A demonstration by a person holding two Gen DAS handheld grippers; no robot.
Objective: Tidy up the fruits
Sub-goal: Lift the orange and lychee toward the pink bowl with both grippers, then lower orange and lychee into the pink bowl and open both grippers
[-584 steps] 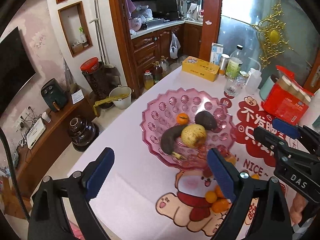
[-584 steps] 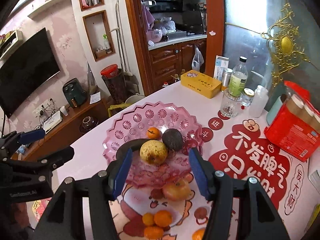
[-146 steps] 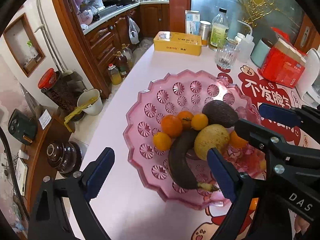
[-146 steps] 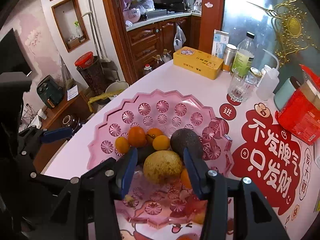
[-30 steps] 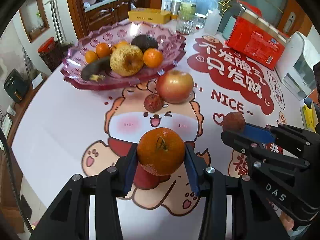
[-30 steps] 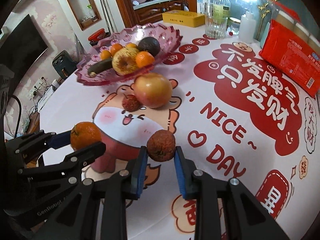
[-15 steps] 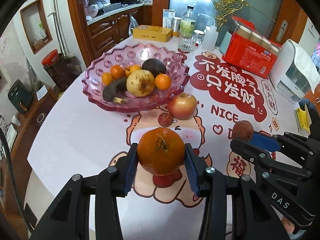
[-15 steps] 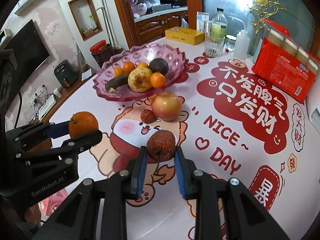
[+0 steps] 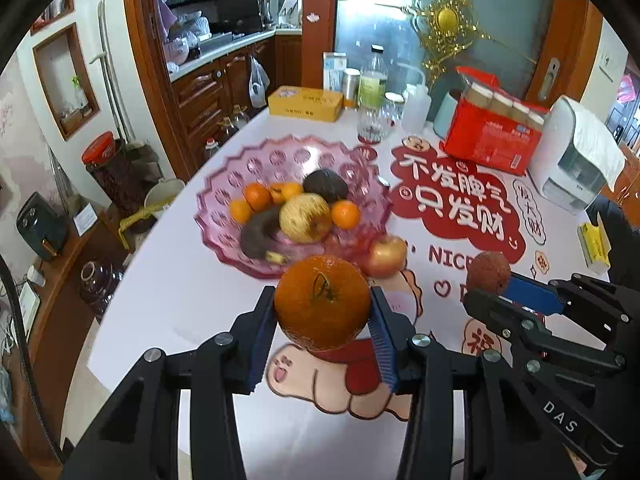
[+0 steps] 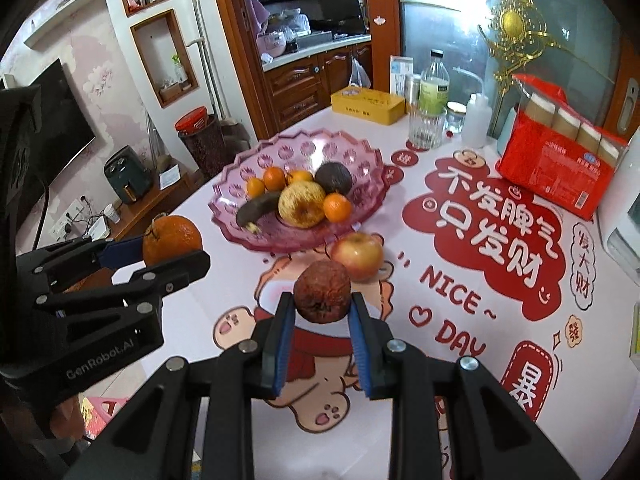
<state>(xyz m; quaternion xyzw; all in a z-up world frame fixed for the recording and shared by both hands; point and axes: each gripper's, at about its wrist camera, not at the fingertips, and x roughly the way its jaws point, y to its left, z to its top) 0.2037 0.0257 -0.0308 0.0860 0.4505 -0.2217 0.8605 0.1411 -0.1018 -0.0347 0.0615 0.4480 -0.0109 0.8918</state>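
Observation:
My left gripper point(image 9: 322, 320) is shut on a large orange point(image 9: 322, 302), held above the table short of the pink glass fruit bowl point(image 9: 224, 196). My right gripper point(image 10: 322, 320) is shut on a wrinkled brown-red fruit point(image 10: 322, 292), also above the table. The bowl point(image 10: 360, 164) holds several small oranges, a yellow pear point(image 10: 301, 204), a dark avocado point(image 10: 334, 178) and a blackened banana point(image 10: 256, 206). A red apple point(image 10: 357, 255) lies on the table just in front of the bowl. Each gripper shows in the other's view, the left one point(image 10: 172, 248) and the right one point(image 9: 486, 280).
At the table's far end stand a yellow box point(image 9: 305, 103), a glass point(image 10: 426, 130), bottles and a red carton pack point(image 10: 560, 168). A white appliance point(image 9: 572, 164) stands at the right. The table's left edge drops to a low cabinet and floor.
Both grippers have risen and drawn back with their fruit; the bowl and apple now look farther away. The small red fruit by the apple is hidden behind the held fruit.

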